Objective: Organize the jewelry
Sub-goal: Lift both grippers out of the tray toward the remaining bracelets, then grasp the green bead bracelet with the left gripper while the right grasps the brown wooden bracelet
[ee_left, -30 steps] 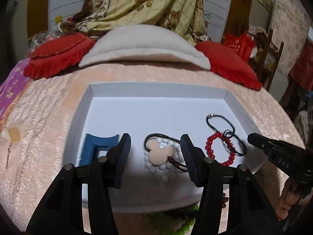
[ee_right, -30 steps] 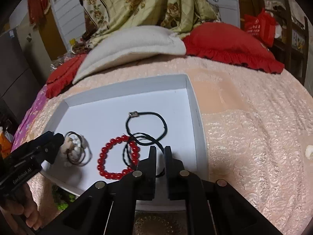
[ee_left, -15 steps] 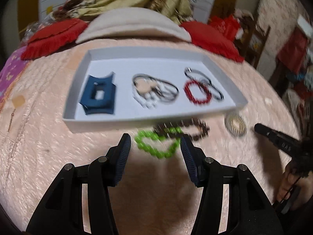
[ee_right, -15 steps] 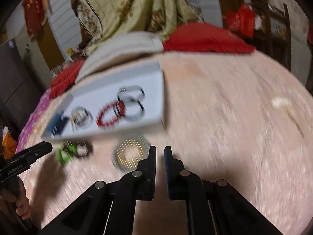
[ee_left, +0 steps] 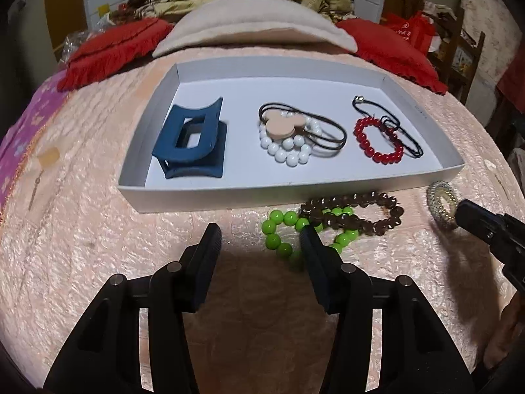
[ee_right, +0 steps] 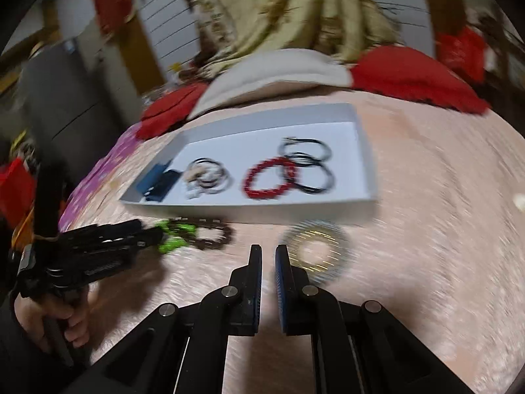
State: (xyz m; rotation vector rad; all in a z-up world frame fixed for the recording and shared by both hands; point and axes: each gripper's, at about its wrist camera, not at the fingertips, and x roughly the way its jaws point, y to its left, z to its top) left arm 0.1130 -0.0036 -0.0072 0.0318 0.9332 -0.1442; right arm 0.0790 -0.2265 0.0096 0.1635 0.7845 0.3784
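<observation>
Left wrist view: left gripper (ee_left: pixel 261 234) wide open, holding nothing, low over the bedspread (ee_left: pixel 98 246) just short of the tray (ee_left: pixel 288 193). Tray already holds four pieces in a row: blue clip (ee_left: pixel 192 138) at left, white bead tie (ee_left: pixel 292 131) mid, red bracelet (ee_left: pixel 377 141) overlapping a black cord (ee_left: pixel 393 121) at right. Left outside, along the near wall: green bracelet (ee_left: pixel 282 229) tangled with brown bracelet (ee_left: pixel 357 210), green partly under the right finger (ee_left: pixel 315 249); metal ring (ee_left: pixel 443 202) further right, right gripper tip (ee_left: pixel 475 221) touching or just beside it. Judging by that, a bit over half done, three pieces to go

Room: tray has free floor at back and between the clip and bead tie. Near wall stands between loose pieces and tray, so anything has to be lifted over it, not slid. Green and brown will likely drag each other

Right wrist view (motion-blurred): right gripper (ee_right: pixel 268 252) nearly closed, narrow gap, nothing between the fingers. Ring (ee_right: pixel 315 249) sits just ahead and right of the tips, apart from the tray wall (ee_right: pixel 262 210). Left gripper (ee_right: pixel 108 243) comes in from the left with its tips at the green/brown pile (ee_right: pixel 193 233). Bedspread right of the ring is bare, so there's clearance on that side; tray corner is near the ring on the far side
</observation>
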